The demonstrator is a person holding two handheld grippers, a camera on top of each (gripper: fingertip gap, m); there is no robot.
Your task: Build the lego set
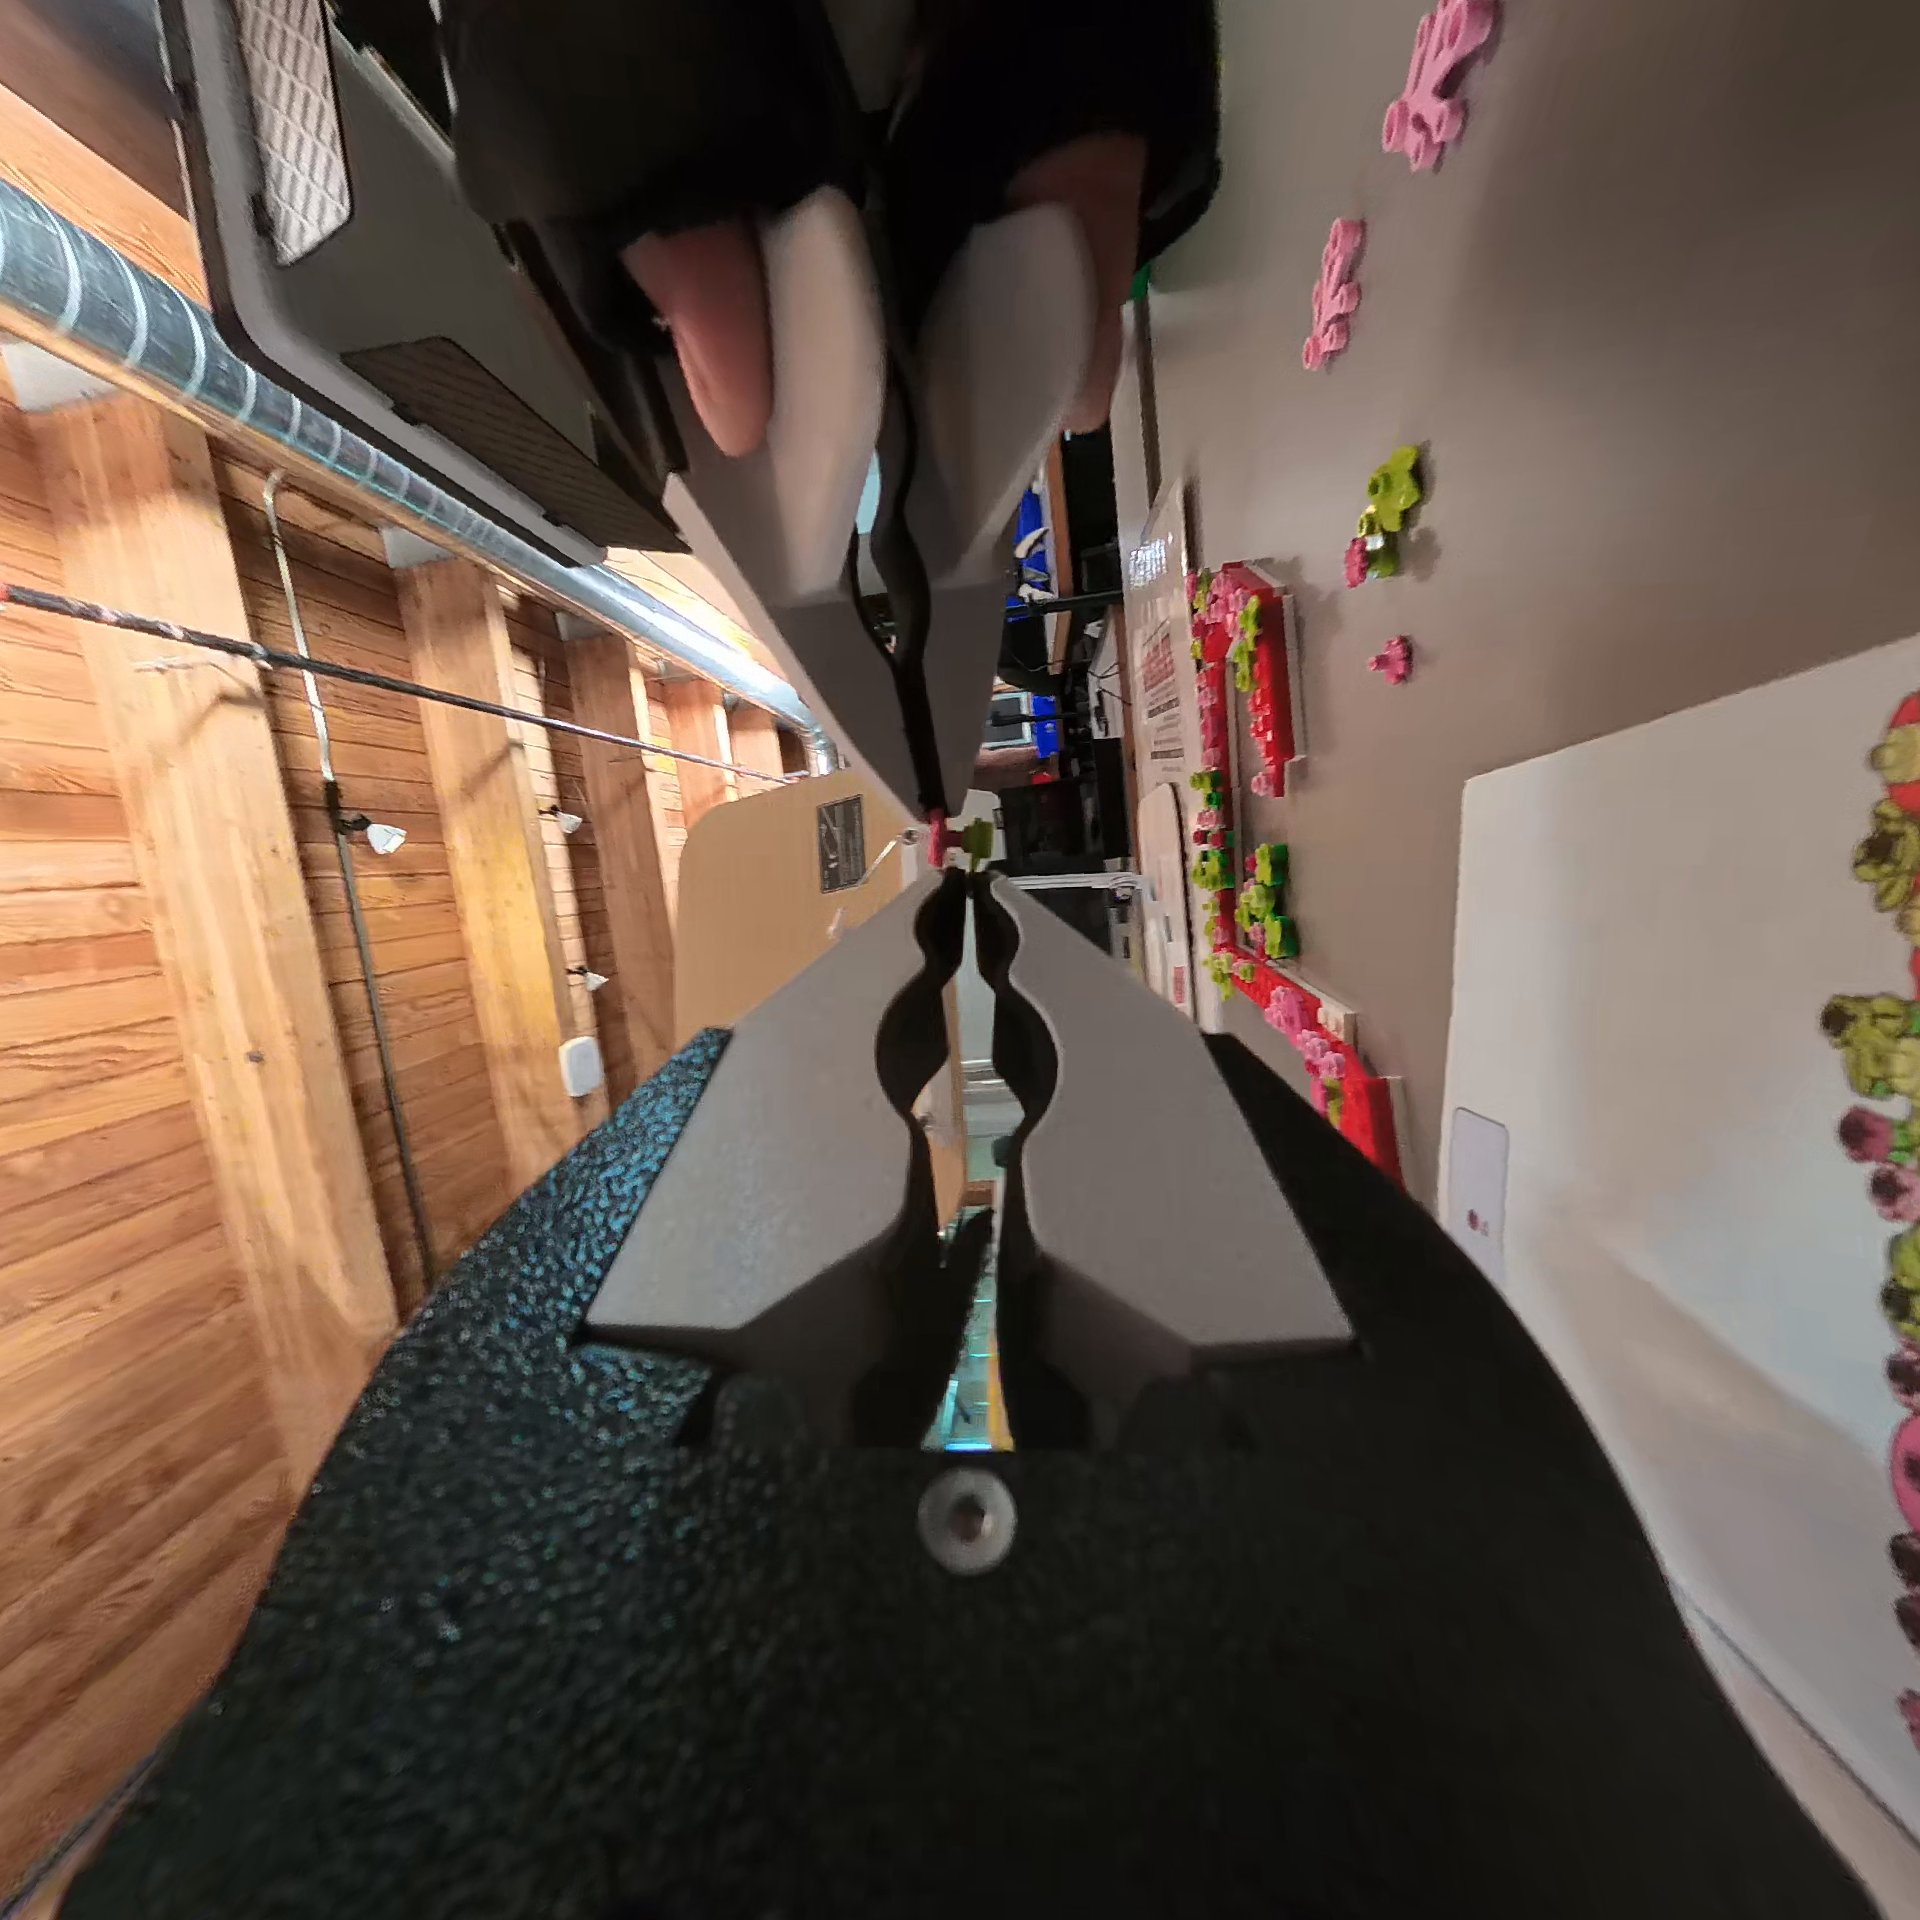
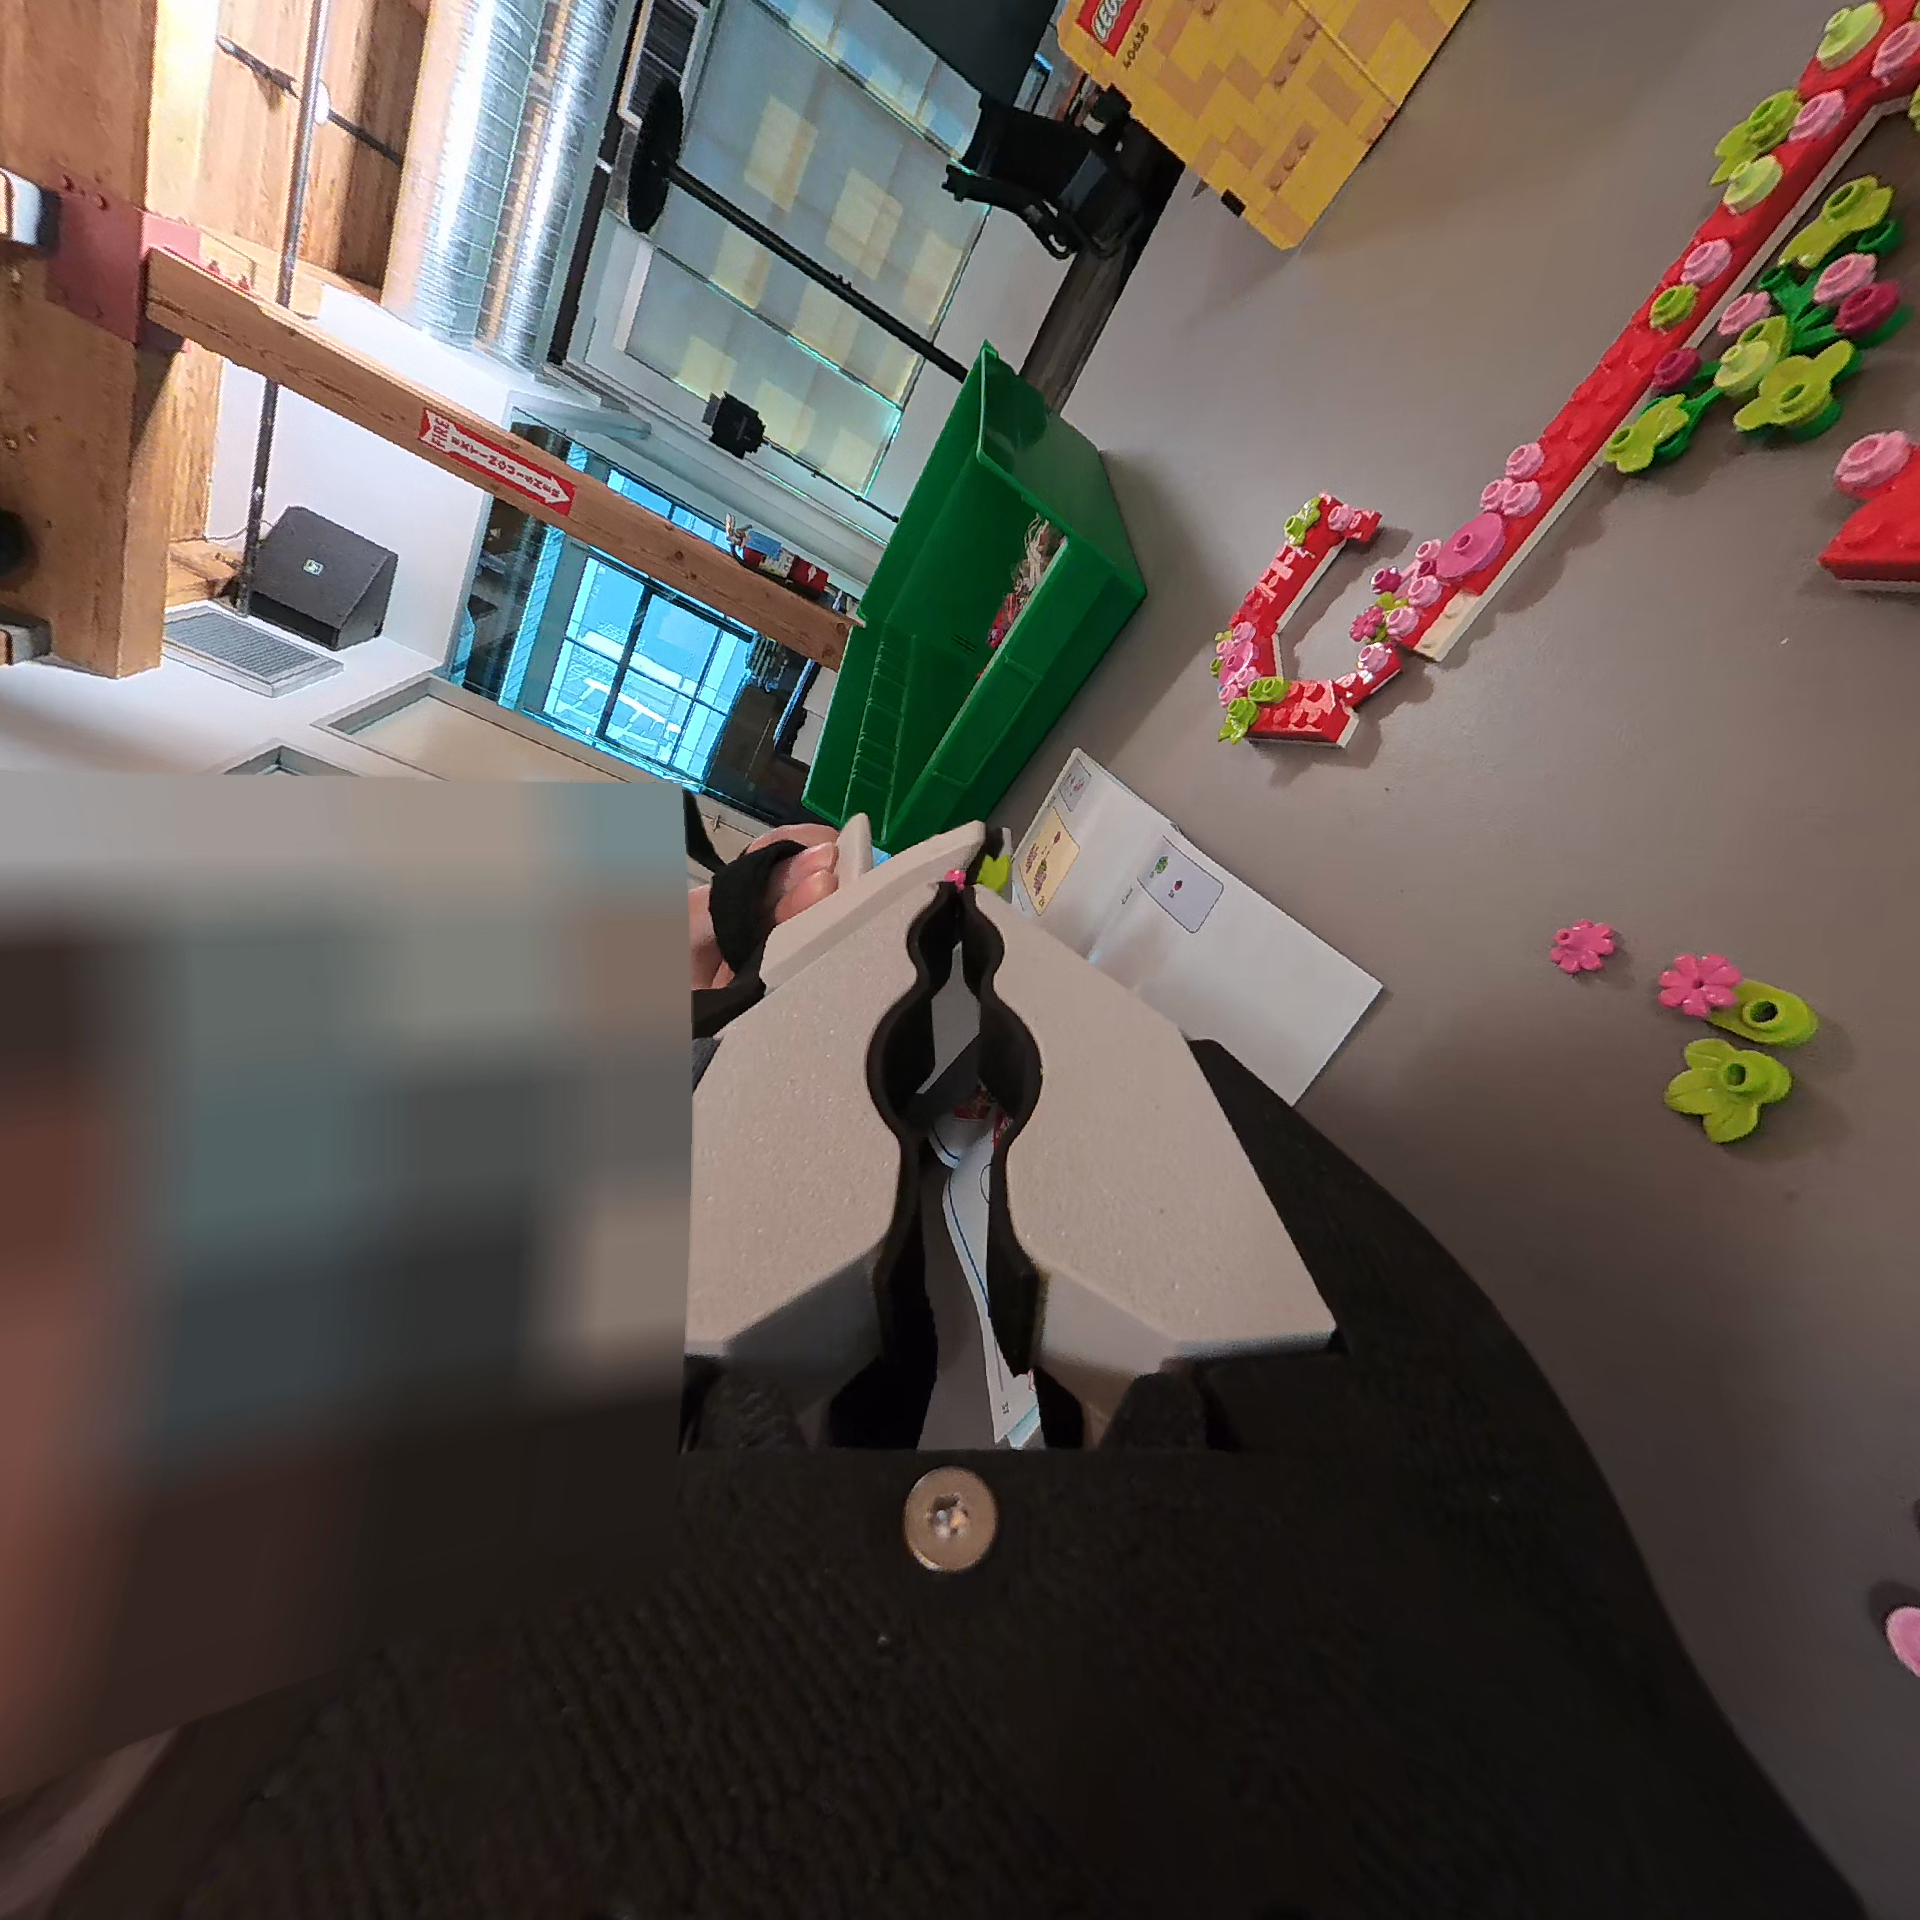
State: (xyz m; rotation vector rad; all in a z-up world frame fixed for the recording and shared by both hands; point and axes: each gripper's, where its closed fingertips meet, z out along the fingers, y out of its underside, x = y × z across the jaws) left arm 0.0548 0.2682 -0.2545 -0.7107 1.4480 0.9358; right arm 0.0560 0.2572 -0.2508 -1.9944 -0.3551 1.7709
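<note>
Both grippers meet tip to tip in the air above the grey table (image 2: 1558, 1351). In the left wrist view my left gripper (image 1: 971, 883) is shut on the stem of a small lime green leaf piece (image 1: 978, 834). My right gripper (image 1: 935, 805) comes in from the top, shut on a small pink flower piece (image 1: 940, 836) that touches the leaf piece. In the right wrist view my right gripper (image 2: 961, 899) pinches the pink flower piece (image 2: 954, 879), with the lime green leaf piece (image 2: 994, 868) right beside it and the left gripper's finger (image 2: 914, 862) behind.
A red frame build with pink and green flowers (image 2: 1621, 416) and a smaller red build (image 2: 1299, 623) lie on the table. A green bin (image 2: 987, 603), a yellow box (image 2: 1268, 94), an instruction booklet (image 2: 1195, 935) and loose flowers and leaves (image 2: 1725, 1039) lie around.
</note>
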